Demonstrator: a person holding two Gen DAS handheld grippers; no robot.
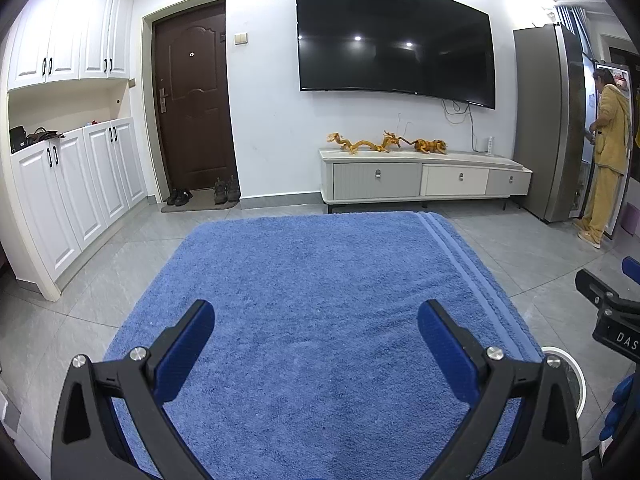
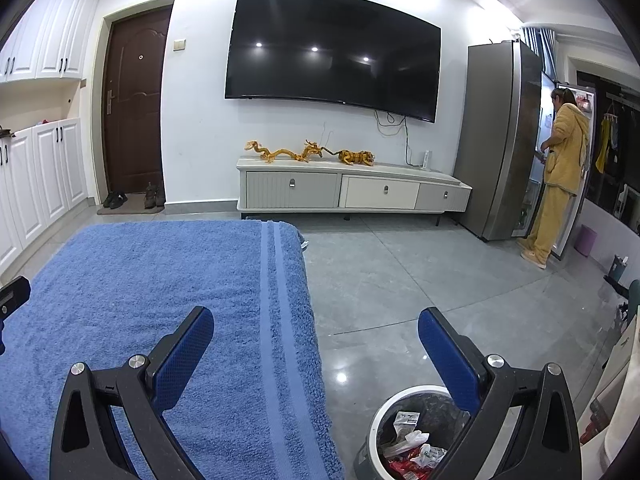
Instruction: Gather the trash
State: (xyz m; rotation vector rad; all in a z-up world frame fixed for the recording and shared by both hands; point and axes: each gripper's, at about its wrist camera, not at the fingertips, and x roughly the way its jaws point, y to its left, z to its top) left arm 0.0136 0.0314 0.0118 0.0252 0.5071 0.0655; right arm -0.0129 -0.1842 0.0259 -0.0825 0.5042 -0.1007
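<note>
Left wrist view: the left gripper is seen held with its blue-padded fingers spread wide apart, nothing caught between them, above a blue towel that is spread flat over a raised surface. At the right edge, part of the right gripper is cut off by the frame, and only a white arc of the trash bin rim is shown beside the towel's corner.

In the right wrist view, the right gripper is likewise held open and empty, one finger over the towel's striped edge, the other over the trash bin. The bin is set on the grey tiled floor just beside the towel, lined with a dark bag, and crumpled wrappers and paper are seen inside it; its far side is hidden behind the gripper finger.

Further out, a low white cabinet is placed against the wall, with golden dragon figures lined up on top and a large dark television mounted above. A brown door is shown to the left, shoes left on its mat, white cupboards beside it. At the right, a person in yellow clothes is stood at an open refrigerator. What the bare towel covers cannot be made out.
</note>
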